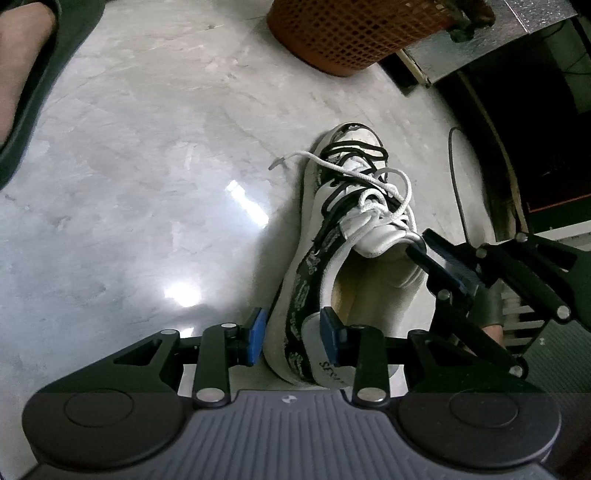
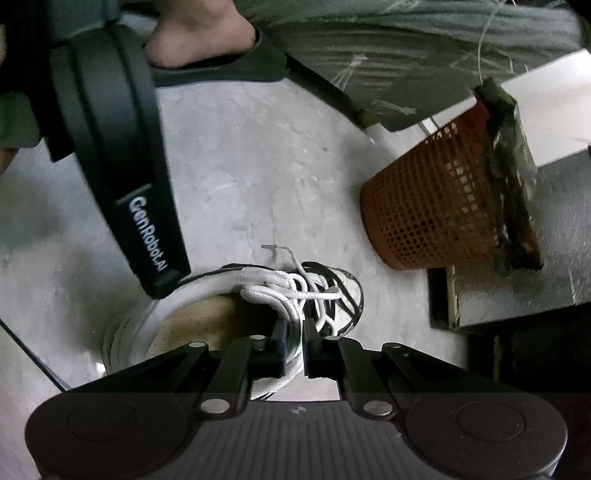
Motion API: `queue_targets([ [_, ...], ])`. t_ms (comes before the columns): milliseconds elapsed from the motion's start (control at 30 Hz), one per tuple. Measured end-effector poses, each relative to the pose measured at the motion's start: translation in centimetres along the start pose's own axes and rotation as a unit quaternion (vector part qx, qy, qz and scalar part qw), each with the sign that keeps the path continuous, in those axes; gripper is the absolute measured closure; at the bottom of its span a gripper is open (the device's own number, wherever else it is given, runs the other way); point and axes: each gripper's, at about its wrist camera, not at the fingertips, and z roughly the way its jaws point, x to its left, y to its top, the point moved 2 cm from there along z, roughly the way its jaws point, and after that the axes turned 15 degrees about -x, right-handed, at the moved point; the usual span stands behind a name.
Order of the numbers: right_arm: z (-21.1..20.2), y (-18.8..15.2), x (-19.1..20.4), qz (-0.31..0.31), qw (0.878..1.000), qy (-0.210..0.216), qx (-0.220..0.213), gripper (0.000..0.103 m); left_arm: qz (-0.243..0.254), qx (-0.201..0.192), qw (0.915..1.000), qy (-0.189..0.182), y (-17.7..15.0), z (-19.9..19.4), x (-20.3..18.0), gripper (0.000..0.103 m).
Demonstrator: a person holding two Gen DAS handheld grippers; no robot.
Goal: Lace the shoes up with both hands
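Observation:
A white sneaker [image 1: 373,236] with black trim lies on the grey floor, toe pointing away, in both views [image 2: 347,291]. White laces [image 1: 373,199] are threaded loosely over the tongue, and one free lace end [image 1: 284,160] sticks out to the left [image 2: 275,249]. My left gripper [image 1: 293,336] straddles the shoe's left heel wall, with a blue pad pressed on each side. My right gripper [image 2: 297,332] is shut on the white upper edge beside the tongue, and its tip shows in the left wrist view [image 1: 419,245]. The left gripper's body [image 2: 147,236] reaches down to the heel.
An orange mesh basket [image 1: 343,33] stands beyond the toe [image 2: 428,214]. A person's foot in a dark slipper [image 1: 22,74] rests at the left [image 2: 199,40]. A grey cable [image 1: 456,177] and dark furniture are at the right, beside a worn box [image 2: 517,288].

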Motion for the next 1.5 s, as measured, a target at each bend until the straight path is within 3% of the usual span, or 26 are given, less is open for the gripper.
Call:
queue_targets([
  [67,-0.5,0.2,-0.1,0.001,1.0,-0.004,-0.003,0.093,0.005,-0.001,1.0,0.0,0.1,-0.3,-0.2,0.067],
  [167,-1.2,0.2,-0.5,0.019,1.0,-0.013,0.004,0.083,0.014,-0.006,0.9999,-0.002,0.3,-1.1,-0.7,0.067],
  [267,-2.0,-0.7,-1.5,0.087,0.996,-0.013,0.024,0.083,0.019,-0.015,0.9997,-0.004,0.8,-2.3,-1.3,0.067],
  [333,-2.5,-1.4,-2.8,0.155,0.987,-0.011,0.036,0.083,0.023,-0.022,0.9995,-0.002,1.0,-3.1,-1.7,0.067],
  [467,-3.5,-2.3,-5.6,0.277,0.96,0.001,0.048,0.08,0.033,-0.041,0.9986,-0.001,1.5,-4.7,-2.7,0.067],
  [633,-5.7,-3.3,-8.8,0.383,0.922,-0.007,0.054,0.073,0.042,-0.067,0.9966,0.022,2.4,-7.1,-4.6,0.063],
  [833,-8.5,-4.6,-12.6,0.504,0.862,-0.017,0.06,0.069,0.097,-0.104,0.9891,0.04,3.2,-10.2,-8.0,0.045],
  [900,-9.6,-4.9,-13.4,0.518,0.851,-0.039,0.077,0.069,0.115,-0.111,0.9859,0.048,3.4,-11.4,-9.2,0.034],
  [1000,-11.9,-4.6,-14.3,0.546,0.833,-0.056,0.071,0.067,0.151,-0.119,0.9802,0.048,3.4,-12.9,-10.9,0.019],
  [1133,-15.1,-3.7,-15.1,0.58,0.809,-0.082,0.049,0.057,0.209,-0.124,0.9679,0.063,3.0,-14.9,-13.3,0.017],
  [1200,-15.9,-3.4,-15.1,0.585,0.803,-0.096,0.056,0.056,0.217,-0.132,0.965,0.064,2.8,-16.2,-14.1,0.014],
  [1267,-16.6,-2.8,-14.8,0.573,0.808,-0.105,0.084,0.055,0.222,-0.14,0.9631,0.061,2.7,-17.6,-14.8,0.01],
  [1367,-17.9,-2.4,-14.1,0.576,0.806,-0.1,0.093,0.054,0.215,-0.15,0.9633,0.059,2.8,-19.4,-15.3,0.003],
  [1400,-18.6,-2.5,-13.7,0.586,0.799,-0.103,0.091,0.053,0.211,-0.154,0.9633,0.061,2.8,-19.9,-15.4,0.002],
  [1500,-19.7,-2.8,-12.4,0.592,0.793,-0.117,0.088,0.05,0.216,-0.16,0.961,0.066,2.6,-21.0,-15.6,0.001],
])
